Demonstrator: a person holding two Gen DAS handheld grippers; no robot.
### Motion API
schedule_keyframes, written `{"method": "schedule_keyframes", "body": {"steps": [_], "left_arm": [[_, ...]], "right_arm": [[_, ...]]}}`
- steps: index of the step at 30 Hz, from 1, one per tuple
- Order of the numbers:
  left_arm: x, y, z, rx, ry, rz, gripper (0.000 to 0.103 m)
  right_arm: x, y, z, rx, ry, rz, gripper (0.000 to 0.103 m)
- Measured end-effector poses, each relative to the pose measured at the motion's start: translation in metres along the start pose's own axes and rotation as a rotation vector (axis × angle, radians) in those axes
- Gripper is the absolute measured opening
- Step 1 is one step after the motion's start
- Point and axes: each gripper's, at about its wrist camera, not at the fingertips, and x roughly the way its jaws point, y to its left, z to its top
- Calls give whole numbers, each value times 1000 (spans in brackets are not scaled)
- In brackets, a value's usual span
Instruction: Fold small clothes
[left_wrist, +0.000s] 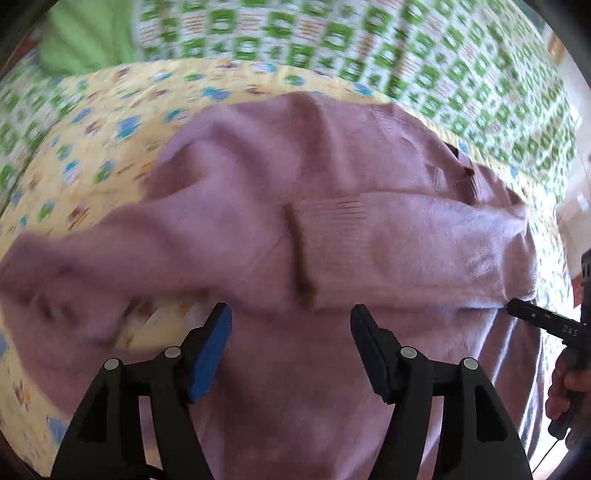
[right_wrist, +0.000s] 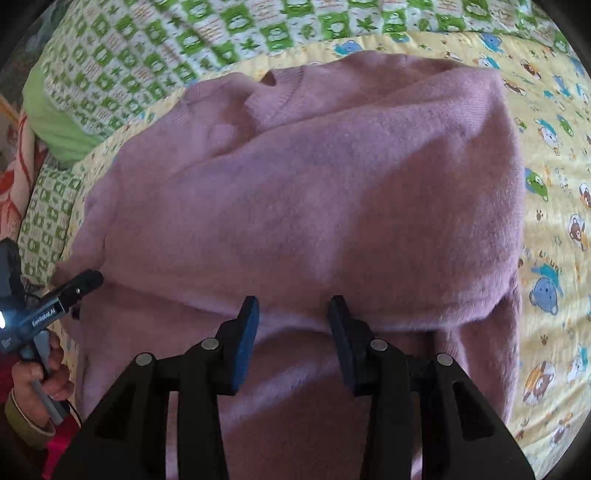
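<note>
Left wrist view shows the pink sweater (left_wrist: 332, 206) lying on a yellow cartoon-print sheet (left_wrist: 92, 129) on the bed, with one sleeve folded across the body, probably to make a narrow packet. The left gripper (left_wrist: 291, 314) hangs above the fabric with its fingers wide apart and nothing between them. In the right wrist view, the right gripper (right_wrist: 293, 306) has its fingers narrower but also empty, over a fold edge. The left tool body reads "GenRobot.AI"; the right one shows "DAS".

Pink sweater (right_wrist: 314, 192); yellow animal-print sheet (right_wrist: 554, 206); green-checked blanket (left_wrist: 406, 48).
</note>
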Motion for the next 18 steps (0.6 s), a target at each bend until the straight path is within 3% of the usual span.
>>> {"method": "schedule_keyframes", "body": {"steps": [4, 7, 11, 16, 17, 18], "left_arm": [[-35, 45, -20, -163, -44, 59, 68], [-63, 88, -39, -318, -63, 158, 80], [-65, 127, -50, -429, 21, 284, 81], [-28, 152, -46, -514, 160, 232, 83], [-23, 154, -44, -515, 171, 238, 80], [-22, 154, -43, -506, 161, 250, 66]], "right_arm": [[-20, 8, -7, 23, -41, 45, 41], [-36, 16, -8, 26, -84, 54, 42], [-47, 26, -14, 42, -116, 70, 43], [-43, 45, -17, 58, -109, 95, 43], [-42, 49, -18, 60, -105, 104, 43], [-42, 51, -19, 62, -101, 114, 43]]}}
